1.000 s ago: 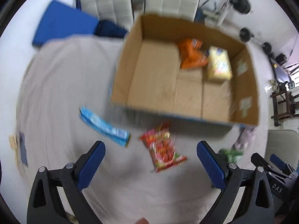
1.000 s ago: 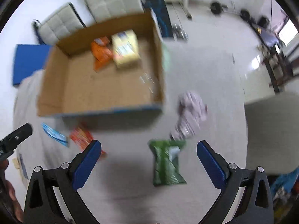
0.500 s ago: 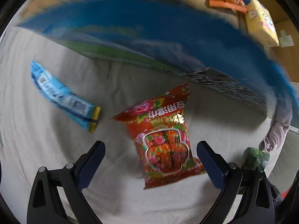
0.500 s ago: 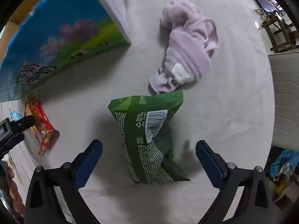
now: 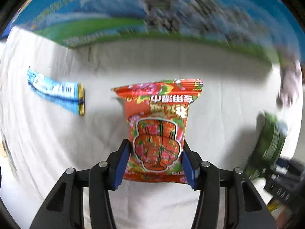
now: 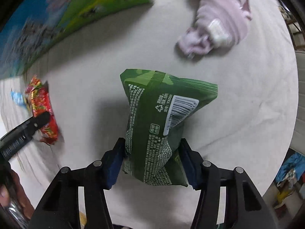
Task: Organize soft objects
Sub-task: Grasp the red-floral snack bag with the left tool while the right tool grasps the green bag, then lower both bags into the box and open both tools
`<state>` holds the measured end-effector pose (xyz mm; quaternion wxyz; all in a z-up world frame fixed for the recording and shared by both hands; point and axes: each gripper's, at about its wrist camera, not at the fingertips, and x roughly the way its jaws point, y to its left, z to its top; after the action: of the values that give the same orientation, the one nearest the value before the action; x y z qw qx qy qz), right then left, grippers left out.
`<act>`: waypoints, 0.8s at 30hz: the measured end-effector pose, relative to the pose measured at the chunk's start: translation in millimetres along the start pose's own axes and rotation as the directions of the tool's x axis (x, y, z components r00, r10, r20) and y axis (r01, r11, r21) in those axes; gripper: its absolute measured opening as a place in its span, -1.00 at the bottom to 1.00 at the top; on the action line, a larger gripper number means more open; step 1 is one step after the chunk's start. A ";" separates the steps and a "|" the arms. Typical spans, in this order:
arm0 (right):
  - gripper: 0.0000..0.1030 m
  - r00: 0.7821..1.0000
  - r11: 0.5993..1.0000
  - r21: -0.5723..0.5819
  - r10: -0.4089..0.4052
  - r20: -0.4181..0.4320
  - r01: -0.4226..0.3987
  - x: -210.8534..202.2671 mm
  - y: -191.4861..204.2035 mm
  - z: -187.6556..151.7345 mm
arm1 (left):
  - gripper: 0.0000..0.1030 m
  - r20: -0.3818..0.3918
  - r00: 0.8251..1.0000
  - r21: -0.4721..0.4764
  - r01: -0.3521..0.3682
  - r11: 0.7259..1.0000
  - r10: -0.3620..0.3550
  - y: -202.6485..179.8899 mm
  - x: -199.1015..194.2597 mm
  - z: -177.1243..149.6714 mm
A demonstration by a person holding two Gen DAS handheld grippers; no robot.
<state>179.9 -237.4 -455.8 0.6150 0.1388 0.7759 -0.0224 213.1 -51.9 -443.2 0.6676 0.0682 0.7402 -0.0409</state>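
My left gripper (image 5: 155,162) is shut on a red flowered snack bag (image 5: 158,127) that lies on the white cloth. A blue packet (image 5: 55,93) lies to its left. My right gripper (image 6: 152,160) is shut on a green snack bag (image 6: 158,122), squeezing its lower part. A crumpled pink cloth (image 6: 217,19) lies beyond it to the right. The printed outer wall of the cardboard box (image 5: 152,13) rises just behind both bags; its inside is hidden. In the right wrist view the red bag (image 6: 42,110) and left gripper show at far left.
The white cloth (image 5: 219,103) covers the whole surface. The box wall (image 6: 76,17) fills the upper left of the right wrist view. Clutter and a floor edge lie at the far right (image 6: 291,169).
Both grippers have dropped low to the cloth and closed: the left on the red bag, the right on the green bag. The box now looms close, its inside out of sight.
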 end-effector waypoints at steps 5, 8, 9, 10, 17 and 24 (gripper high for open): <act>0.14 1.000 1.000 -0.004 -0.021 0.021 0.021 5.2 5.7 -8.7 | -0.01 0.011 0.999 0.023 -0.045 0.999 0.045 -14.5 9.7 -19.3; 0.17 0.999 0.999 0.019 -0.027 0.023 0.026 4.9 10.0 -4.0 | 0.06 -0.002 1.000 -0.010 -0.029 1.000 0.029 -14.9 18.1 -19.8; 0.17 0.999 0.999 0.020 -0.034 0.027 0.033 4.9 11.6 -3.3 | 0.06 0.001 1.000 -0.023 -0.019 1.000 0.019 -14.2 18.4 -19.5; 0.17 0.999 0.999 0.017 -0.040 0.029 0.040 5.1 12.9 -2.4 | 0.06 -0.002 1.000 -0.034 -0.005 0.999 0.005 -12.5 19.3 -18.7; 0.01 0.994 0.995 -0.007 -0.097 0.058 0.098 8.6 22.1 -5.9 | -0.10 0.010 0.999 -0.067 0.040 0.997 -0.039 -1.2 21.4 -19.4; -0.20 0.994 0.995 -0.055 -0.079 0.081 0.084 -5.3 34.6 -23.9 | -0.15 0.034 0.998 -0.071 0.050 0.996 -0.048 -1.2 -7.9 -15.7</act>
<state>166.7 -200.3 -440.2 0.6476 0.0881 0.7563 -0.0303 198.2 -51.1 -433.8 0.6803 0.0253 0.7318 -0.0316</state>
